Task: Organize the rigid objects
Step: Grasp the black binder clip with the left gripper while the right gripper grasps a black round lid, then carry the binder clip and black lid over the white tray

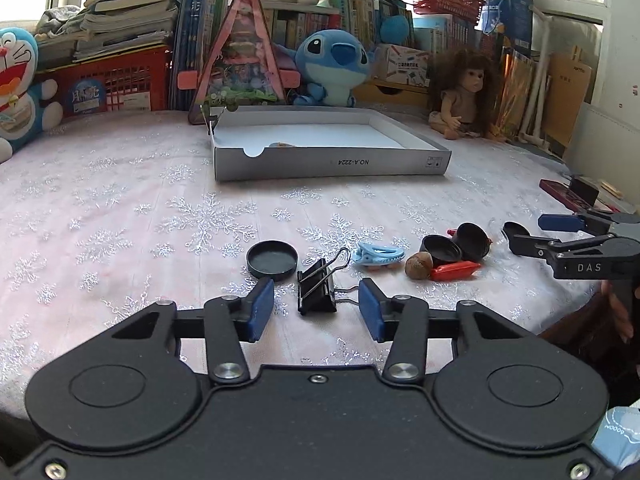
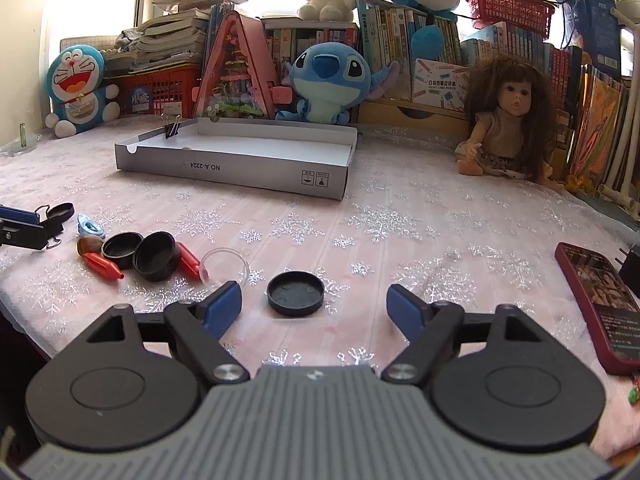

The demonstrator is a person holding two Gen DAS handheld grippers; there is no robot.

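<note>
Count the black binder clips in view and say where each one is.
2. One binder clip lies on the tablecloth between the left gripper's open pads. The other binder clip is clipped upright on the white box's far left wall. More could be hidden.

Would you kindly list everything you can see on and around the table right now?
box: one, white, far middle of the table
binder clips: two, black; one between the left claw's fingers, one clipped on the box's far left rim
round caps: four, black; one before each claw, two in the pile
hair clip: one, light blue, by the pile
red pieces: two, in the pile
nut: one, brown, in the pile
clear dish: one, beside the pile
phone: one, dark red, right edge
plush toys, doll, books: at the back
left claw: open around the clip
right claw: open
</note>
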